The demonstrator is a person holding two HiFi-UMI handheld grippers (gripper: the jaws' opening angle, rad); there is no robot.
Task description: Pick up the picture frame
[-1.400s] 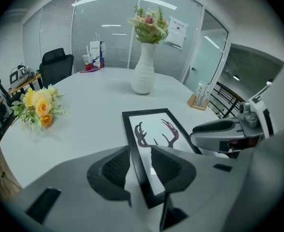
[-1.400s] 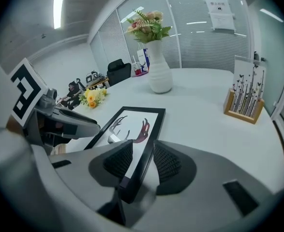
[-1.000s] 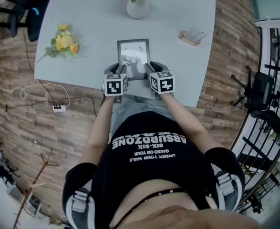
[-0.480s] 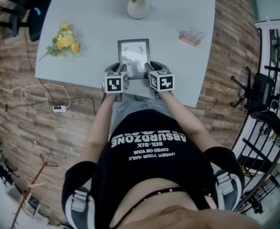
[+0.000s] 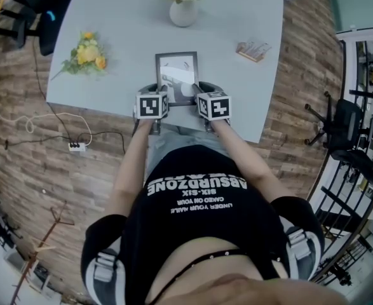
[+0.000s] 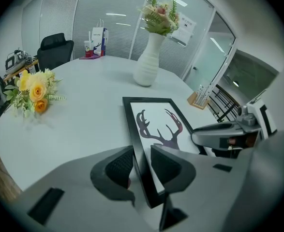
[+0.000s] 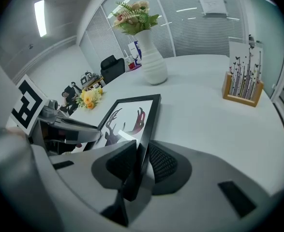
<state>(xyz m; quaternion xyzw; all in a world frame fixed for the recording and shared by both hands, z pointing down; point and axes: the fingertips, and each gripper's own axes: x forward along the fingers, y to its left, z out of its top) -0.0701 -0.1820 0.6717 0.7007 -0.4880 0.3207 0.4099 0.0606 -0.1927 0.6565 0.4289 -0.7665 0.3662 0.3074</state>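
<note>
A black picture frame (image 5: 176,68) with an antler print lies on the pale table (image 5: 237,100), near its front edge. My left gripper (image 5: 159,93) straddles the frame's left border at the near corner. In the left gripper view the border (image 6: 138,144) runs between the pads (image 6: 120,166) of the left gripper (image 6: 142,166), with a thin gap showing. My right gripper (image 5: 197,91) straddles the right border. In the right gripper view, that gripper (image 7: 141,163) has its jaws closing on the edge (image 7: 144,139), with a sliver of space on the outer side.
A white vase of flowers (image 5: 183,8) stands at the table's far edge, just beyond the frame. A yellow bouquet (image 5: 84,54) lies to the left and a wooden card holder (image 5: 253,49) to the right. A black office chair (image 5: 43,14) stands at the far left corner.
Both marker cubes have crept a little inward and up the picture towards the frame. The frame itself has stayed flat on the table in the same spot.
</note>
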